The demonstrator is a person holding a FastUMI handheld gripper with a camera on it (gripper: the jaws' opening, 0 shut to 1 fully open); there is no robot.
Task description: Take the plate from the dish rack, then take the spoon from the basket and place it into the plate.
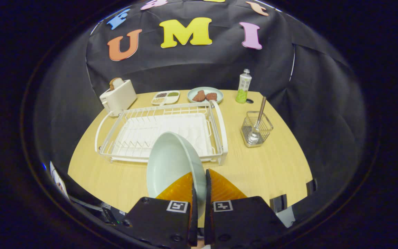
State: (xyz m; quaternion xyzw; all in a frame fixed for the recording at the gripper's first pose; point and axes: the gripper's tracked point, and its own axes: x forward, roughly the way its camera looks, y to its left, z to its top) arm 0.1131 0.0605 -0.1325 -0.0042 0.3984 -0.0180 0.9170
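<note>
The hand-held gripper [199,183] is clamped on the rim of the pale plate [171,162], both orange fingers [180,188] pressing it edge-on, so the plate stands tilted above the near edge of the dish rack [161,129]. The spoon [258,121] stands bowl-down in the wire basket [256,128], far and right of the fingers, its handle nearly upright. Bare table [261,166] lies between, where I judge the plate should go down first.

Staged kitchen booth: toaster [118,96], dish rack [216,121], wooden table [271,166].
</note>
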